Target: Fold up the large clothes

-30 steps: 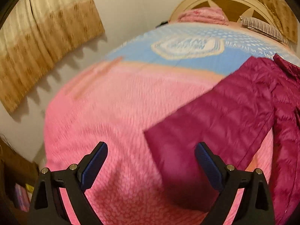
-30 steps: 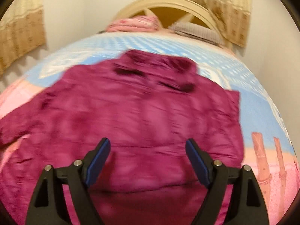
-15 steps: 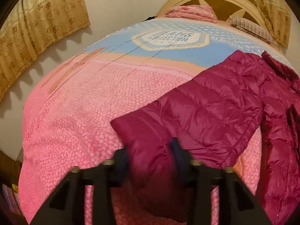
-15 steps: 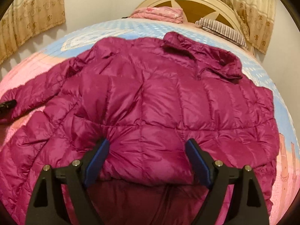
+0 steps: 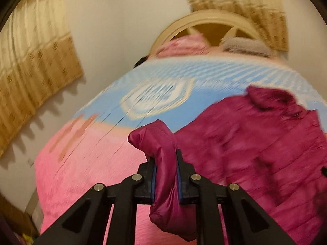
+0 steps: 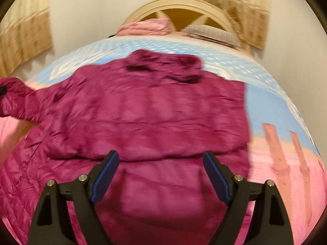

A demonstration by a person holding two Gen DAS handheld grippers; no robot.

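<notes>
On the bed [image 6: 286, 94], the left gripper [image 5: 166, 163] has just squeezed shut on the sleeve [image 5: 161, 143]; the right gripper [image 6: 159, 163] gapes empty over the jacket [image 6: 155, 110]. Folding has barely begun.

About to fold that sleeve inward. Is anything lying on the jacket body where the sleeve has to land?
Nothing visible does. The left gripper is shut on the sleeve, and the jacket body lies bare on the bed; the right gripper hovers open above it.

Left gripper [image 5: 166, 161] just clamped down, jaws pinching the jacket sleeve cuff [image 5: 161, 143] tight. Right gripper [image 6: 160, 163] is hanging with jaws wide, nothing pinched between them.
</notes>
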